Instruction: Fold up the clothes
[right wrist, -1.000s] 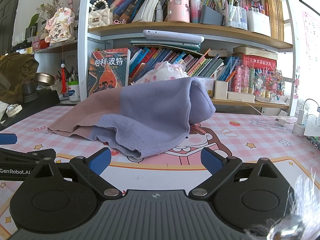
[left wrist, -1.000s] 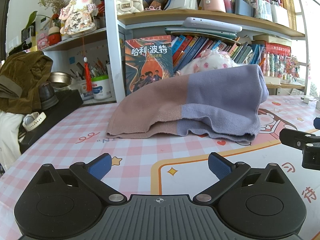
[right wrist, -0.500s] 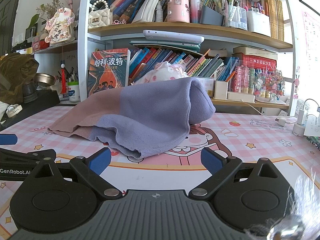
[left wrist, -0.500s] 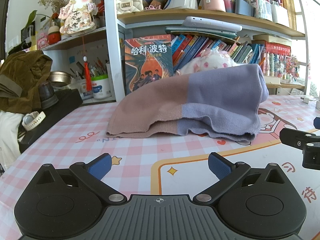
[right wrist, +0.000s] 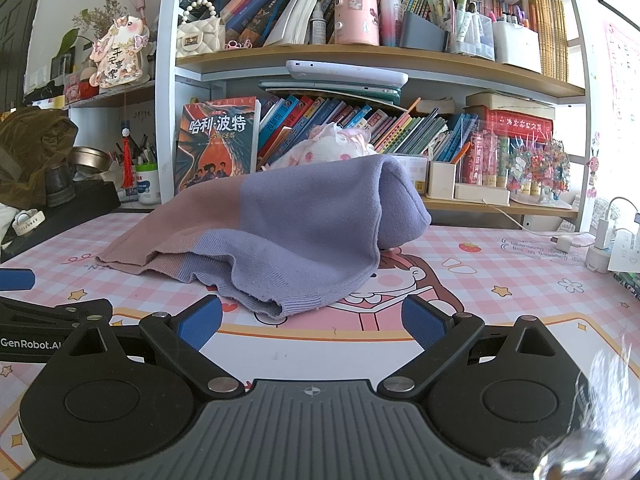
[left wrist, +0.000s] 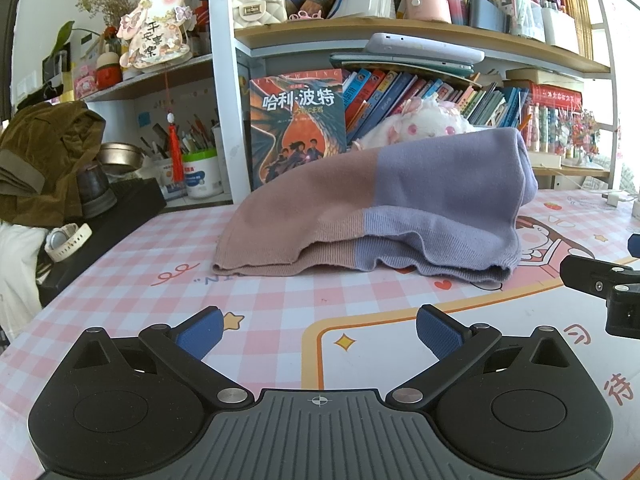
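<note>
Sweater (left wrist: 400,200), pink and lilac, is seen doubled over on the checked table mat (left wrist: 280,300), hems uneven; further folds seem needed. Left gripper (left wrist: 318,330) and right gripper (right wrist: 312,320) are held spread, empty, short of it.

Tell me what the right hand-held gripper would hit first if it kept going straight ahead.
Probably the sweater: its purple ribbed hem lies just ahead of the open right hand-held gripper, with only bare table mat between, though depth is hard to judge.
</note>
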The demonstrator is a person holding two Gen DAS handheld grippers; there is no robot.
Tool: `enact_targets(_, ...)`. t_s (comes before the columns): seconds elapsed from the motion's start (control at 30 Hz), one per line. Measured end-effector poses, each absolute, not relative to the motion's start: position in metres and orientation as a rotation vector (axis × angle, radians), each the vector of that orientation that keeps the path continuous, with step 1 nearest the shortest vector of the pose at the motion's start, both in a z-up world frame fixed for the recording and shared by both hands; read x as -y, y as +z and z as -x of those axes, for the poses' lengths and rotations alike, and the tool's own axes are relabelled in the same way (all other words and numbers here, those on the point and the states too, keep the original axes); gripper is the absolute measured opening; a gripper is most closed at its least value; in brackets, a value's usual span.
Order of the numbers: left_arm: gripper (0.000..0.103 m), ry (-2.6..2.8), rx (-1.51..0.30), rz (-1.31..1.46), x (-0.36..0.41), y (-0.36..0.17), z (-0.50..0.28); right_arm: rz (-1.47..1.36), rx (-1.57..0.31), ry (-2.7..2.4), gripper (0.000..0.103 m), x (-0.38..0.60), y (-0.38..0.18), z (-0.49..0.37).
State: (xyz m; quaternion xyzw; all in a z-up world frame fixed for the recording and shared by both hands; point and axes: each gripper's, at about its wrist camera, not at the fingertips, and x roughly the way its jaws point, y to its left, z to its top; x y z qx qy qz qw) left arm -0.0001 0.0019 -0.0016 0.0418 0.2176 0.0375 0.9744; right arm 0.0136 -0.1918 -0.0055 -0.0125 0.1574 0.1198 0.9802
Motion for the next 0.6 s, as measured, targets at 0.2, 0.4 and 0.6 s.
enact_targets(0.2, 0.103, 0.077, -0.438, -0.090, -0.0010, -0.0009, -0.0001, 0.025, -0.316, 0.242, 0.097, 0.1920, -0.0054, -0.0136)
enact_targets(0.4, 0.103, 0.077, -0.441, -0.086, -0.0016, -0.0008, -0.0007, 0.024, -0.317, 0.243, 0.097, 0.1916, -0.0055, -0.0137)
enact_targets(0.6, 0.103, 0.078, -0.441, -0.085, -0.0017, -0.0011, -0.0007, 0.024, -0.318, 0.244, 0.097, 0.1915, -0.0055, -0.0136)
